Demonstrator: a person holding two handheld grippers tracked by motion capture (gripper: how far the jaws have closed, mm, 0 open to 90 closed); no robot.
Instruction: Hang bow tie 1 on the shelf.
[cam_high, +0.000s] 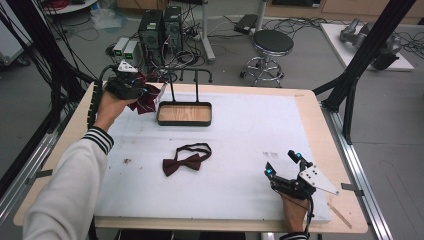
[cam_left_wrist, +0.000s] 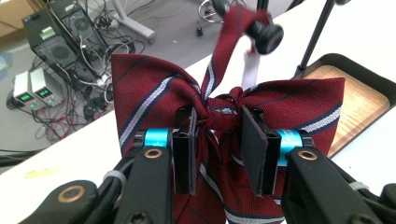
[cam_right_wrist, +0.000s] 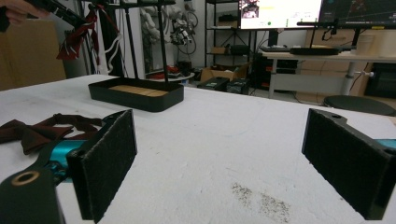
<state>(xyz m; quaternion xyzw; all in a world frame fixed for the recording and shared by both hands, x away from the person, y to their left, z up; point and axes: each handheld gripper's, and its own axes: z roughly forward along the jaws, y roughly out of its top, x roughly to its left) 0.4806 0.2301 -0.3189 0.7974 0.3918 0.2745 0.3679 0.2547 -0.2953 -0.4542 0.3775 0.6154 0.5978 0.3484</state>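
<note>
Beside stand rail (cam_left_wrist: 266, 35): striped bow tie (cam_left_wrist: 154, 100) | behind, perhaps touching: tray (cam_left_wrist: 369, 100)

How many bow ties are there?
2: a striped bow tie held in the left gripper by the stand, and a plain bow tie lying on the white mat.

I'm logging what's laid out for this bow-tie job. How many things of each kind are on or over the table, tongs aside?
Striped bow tie, held in the left tongs: 1
Plain bow tie, lying on the mat: 1
Stand with tray: 1
Total: 3
</note>
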